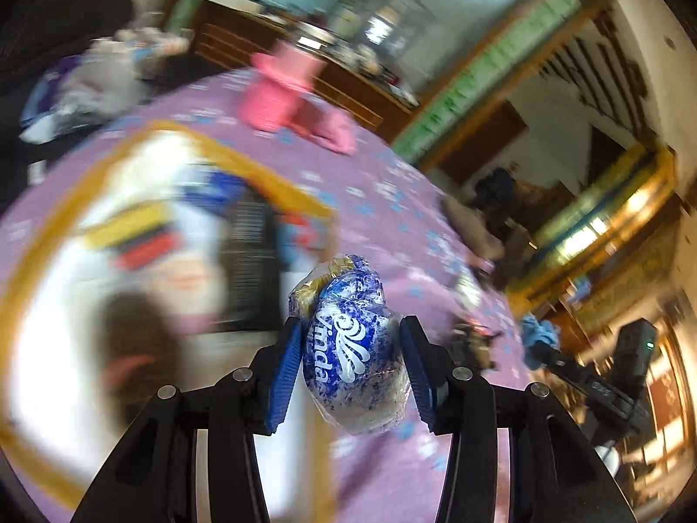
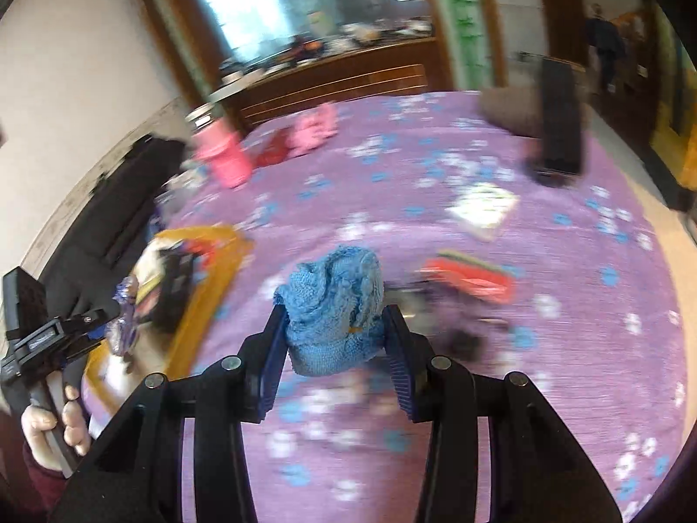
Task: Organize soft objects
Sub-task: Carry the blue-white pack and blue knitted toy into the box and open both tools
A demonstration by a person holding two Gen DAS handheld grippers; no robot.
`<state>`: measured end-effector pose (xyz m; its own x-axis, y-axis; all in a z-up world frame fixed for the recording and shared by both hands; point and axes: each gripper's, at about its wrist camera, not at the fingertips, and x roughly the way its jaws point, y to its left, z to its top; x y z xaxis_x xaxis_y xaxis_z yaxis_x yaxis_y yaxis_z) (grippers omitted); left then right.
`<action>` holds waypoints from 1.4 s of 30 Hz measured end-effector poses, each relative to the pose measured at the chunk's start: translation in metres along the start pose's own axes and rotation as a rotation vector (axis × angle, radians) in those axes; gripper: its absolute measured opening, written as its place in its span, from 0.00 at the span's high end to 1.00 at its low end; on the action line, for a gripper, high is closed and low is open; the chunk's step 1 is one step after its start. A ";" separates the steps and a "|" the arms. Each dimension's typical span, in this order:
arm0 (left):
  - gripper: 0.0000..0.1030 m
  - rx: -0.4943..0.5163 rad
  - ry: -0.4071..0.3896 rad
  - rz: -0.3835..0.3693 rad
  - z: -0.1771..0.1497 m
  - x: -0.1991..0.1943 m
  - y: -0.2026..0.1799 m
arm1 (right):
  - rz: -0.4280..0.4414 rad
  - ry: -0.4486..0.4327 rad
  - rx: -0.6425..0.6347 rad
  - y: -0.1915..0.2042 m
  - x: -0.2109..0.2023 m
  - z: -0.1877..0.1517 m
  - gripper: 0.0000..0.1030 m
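Tissues (image 1: 348,340) sit clamped in our left gripper (image 1: 350,348), long axis along the fingers, bin (image 1: 279,183) just ahead-left. Right gripper (image 2: 333,331) grips the cloth (image 2: 333,305); bin (image 2: 204,287) lies far left. We judge left nearer.

L gripper (image 1: 351,348) fingers (image 1: 285,375) clamp Vinda tissue pack (image 1: 348,344) beside basket (image 1: 261,170).

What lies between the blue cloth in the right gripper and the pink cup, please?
In the right wrist view, only bare purple bedspread separates the blue cloth from the pink cup.
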<state>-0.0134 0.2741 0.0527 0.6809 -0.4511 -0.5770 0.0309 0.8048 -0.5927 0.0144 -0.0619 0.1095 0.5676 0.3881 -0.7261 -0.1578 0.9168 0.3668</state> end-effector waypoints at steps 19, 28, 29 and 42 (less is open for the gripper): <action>0.54 0.075 0.002 0.387 -0.018 -0.029 0.066 | 0.268 0.307 -0.374 0.227 0.107 -0.074 0.60; 0.28 0.179 -0.084 0.513 -0.023 -0.038 0.042 | 0.238 0.378 -0.408 0.251 0.142 -0.099 0.56; 0.21 0.182 -0.087 0.524 -0.025 -0.037 0.041 | 0.238 0.379 -0.403 0.253 0.145 -0.100 0.55; 0.19 0.224 -0.117 0.574 -0.034 -0.044 0.025 | 0.236 0.321 -0.372 0.240 0.123 -0.088 0.52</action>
<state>-0.0673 0.3009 0.0438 0.7092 0.1123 -0.6960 -0.2199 0.9732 -0.0670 -0.0243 0.2138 0.0570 0.2163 0.5431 -0.8113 -0.5593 0.7501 0.3530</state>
